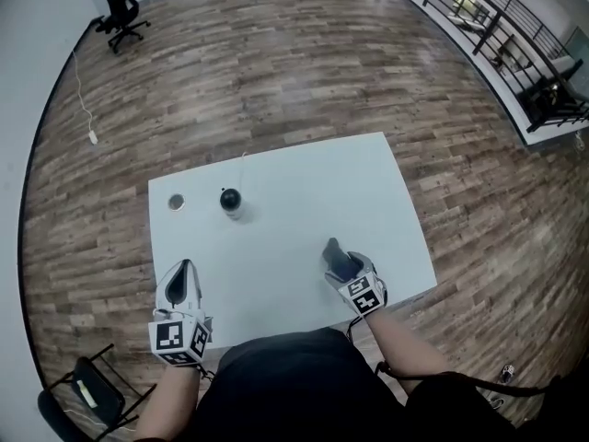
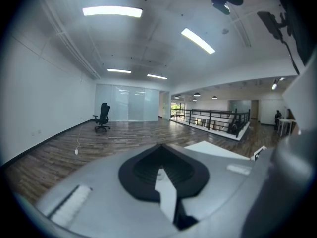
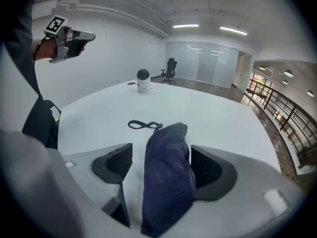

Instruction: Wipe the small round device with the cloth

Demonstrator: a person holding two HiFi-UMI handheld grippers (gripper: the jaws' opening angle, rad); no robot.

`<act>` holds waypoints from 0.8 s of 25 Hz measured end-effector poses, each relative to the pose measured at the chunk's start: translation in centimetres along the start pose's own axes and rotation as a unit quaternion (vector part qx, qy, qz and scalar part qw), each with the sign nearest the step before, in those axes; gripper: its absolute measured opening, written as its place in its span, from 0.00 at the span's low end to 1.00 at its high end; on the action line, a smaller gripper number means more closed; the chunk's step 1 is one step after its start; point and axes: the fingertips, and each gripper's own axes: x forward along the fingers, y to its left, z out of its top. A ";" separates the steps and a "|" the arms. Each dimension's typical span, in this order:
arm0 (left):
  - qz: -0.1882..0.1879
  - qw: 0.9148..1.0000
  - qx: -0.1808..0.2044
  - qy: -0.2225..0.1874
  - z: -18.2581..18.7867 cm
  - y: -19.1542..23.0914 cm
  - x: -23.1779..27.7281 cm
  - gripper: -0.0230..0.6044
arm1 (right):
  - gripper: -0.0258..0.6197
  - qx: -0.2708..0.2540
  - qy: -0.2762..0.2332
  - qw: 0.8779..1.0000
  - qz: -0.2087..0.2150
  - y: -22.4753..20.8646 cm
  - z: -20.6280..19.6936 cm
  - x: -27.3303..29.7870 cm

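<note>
The small round device (image 1: 230,201), black on top of a white base, stands on the white table (image 1: 304,182) at its far left; the right gripper view shows the device (image 3: 143,80) across the table. A dark blue cloth (image 3: 167,175) with a thin loop lies bunched on the table between the wide jaws of my right gripper (image 3: 163,152), which is open. In the head view the cloth (image 1: 339,260) and right gripper (image 1: 337,252) are near the table's front right. My left gripper (image 1: 187,267) hovers at the front left, jaws together, holding nothing.
A small grey disc (image 1: 176,202) lies left of the device. A folding chair (image 1: 87,392) stands by the table's near left corner. An office chair (image 1: 122,12) is far across the wooden floor. A railing (image 1: 497,26) runs along the right.
</note>
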 end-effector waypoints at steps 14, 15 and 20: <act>0.035 0.999 -0.028 0.009 -0.8 1.9 -0.8 0.05 | 0.30 -0.009 0.059 0.998 0.007 -0.4 -0.9 1.1; 0.036 0.999 -0.029 0.010 -0.9 2.0 -0.8 0.05 | 0.29 -0.015 0.064 0.998 0.006 -0.4 -0.8 1.1; 0.040 0.998 -0.038 0.013 -1.4 2.7 -0.7 0.05 | 0.24 -0.007 0.105 0.994 0.004 -0.8 -0.5 1.2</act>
